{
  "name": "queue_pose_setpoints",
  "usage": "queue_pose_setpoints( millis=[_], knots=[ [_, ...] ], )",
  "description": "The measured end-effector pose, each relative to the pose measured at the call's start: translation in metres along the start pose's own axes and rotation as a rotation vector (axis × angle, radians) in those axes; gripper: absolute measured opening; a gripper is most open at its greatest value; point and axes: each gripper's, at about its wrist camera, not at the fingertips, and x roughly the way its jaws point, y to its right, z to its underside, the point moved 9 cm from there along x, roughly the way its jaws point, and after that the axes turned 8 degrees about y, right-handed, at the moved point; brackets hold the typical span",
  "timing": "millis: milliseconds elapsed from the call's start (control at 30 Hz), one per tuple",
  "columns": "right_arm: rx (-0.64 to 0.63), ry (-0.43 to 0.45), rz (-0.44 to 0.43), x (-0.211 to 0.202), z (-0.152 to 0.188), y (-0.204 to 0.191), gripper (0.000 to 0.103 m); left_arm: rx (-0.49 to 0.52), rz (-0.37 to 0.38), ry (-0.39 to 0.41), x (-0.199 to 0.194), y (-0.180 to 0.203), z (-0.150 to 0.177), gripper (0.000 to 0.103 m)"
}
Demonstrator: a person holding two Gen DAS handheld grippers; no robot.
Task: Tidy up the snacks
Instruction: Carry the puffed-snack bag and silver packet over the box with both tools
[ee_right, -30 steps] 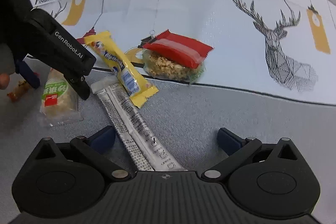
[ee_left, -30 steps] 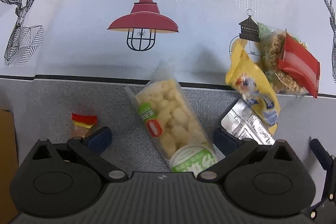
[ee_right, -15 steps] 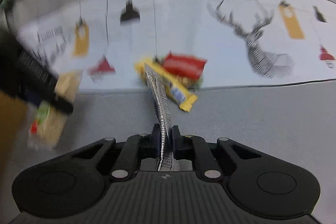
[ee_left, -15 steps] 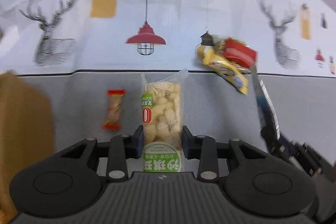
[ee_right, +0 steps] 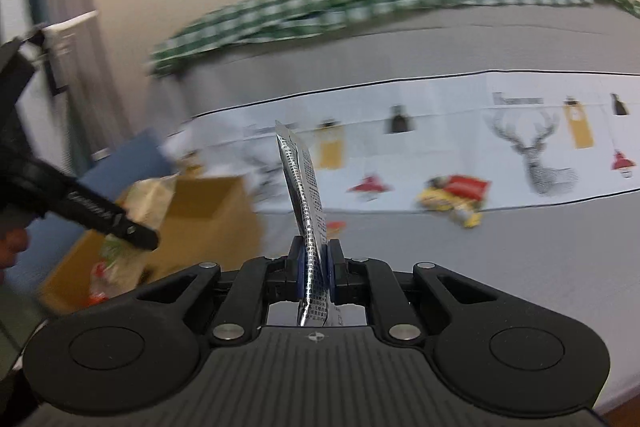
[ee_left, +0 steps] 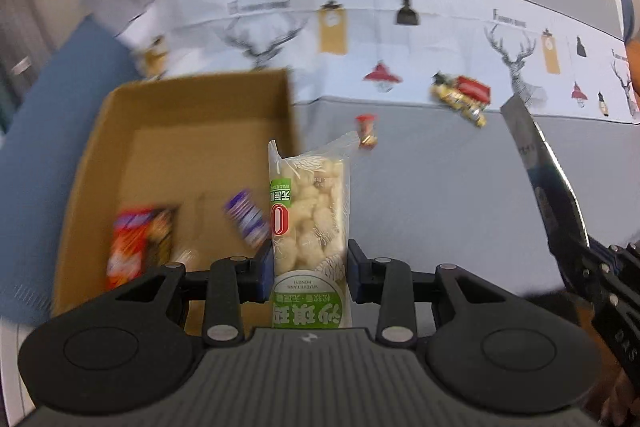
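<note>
My left gripper [ee_left: 308, 273] is shut on a clear bag of pale puffed snacks [ee_left: 310, 211] with a green label, held lifted beside the right wall of an open cardboard box [ee_left: 200, 95]. The box holds a red packet [ee_left: 136, 239] and a purple packet [ee_left: 246, 217]. My right gripper [ee_right: 316, 273] is shut on a long silver packet [ee_right: 302, 187], held upright above the table; it also shows in the left wrist view [ee_left: 536, 163]. The box [ee_right: 204, 211] lies to the left in the right wrist view.
On the grey cloth lie a small red snack [ee_left: 367, 131] and a pile with a red packet [ee_left: 472, 91] and a yellow packet [ee_left: 460, 103], seen also in the right wrist view [ee_right: 460, 191]. A white printed cloth [ee_left: 400, 39] covers the far side. A green checked fabric [ee_right: 360, 7] lies behind.
Both grippers closed on their snacks and lifted them. Both have moved left and back, so the cardboard box is now in view under the left gripper.
</note>
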Motion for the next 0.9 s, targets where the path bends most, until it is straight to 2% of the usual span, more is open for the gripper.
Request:
queue_pose_setpoints(
  millis=[200,367,500,667,900],
  knots=[
    [-0.029,-0.051,-0.134,-0.047,0.030,-0.100,0.011,-0.043,-0.037,0.015,-0.059,-0.051,0.072,0.039],
    [-0.160,-0.040,-0.198,-0.074,0.042,-0.158,0.011,-0.076,-0.041,0.063,-0.092,-0.066,0.111,0.039],
    [-0.215,-0.022,-0.214,-0.090,0.040,-0.178,0.011,-0.110,-0.034,0.110,-0.116,-0.074,0.126,0.039],
    [-0.272,-0.009,-0.237,-0.102,0.040,-0.199,0.011,-0.143,-0.046,0.166,-0.135,-0.080,0.127,0.039],
    [-0.305,0.006,-0.247,-0.109,0.041,-0.208,0.011,-0.139,-0.041,0.180,-0.138,-0.078,0.125,0.039]
  ],
)
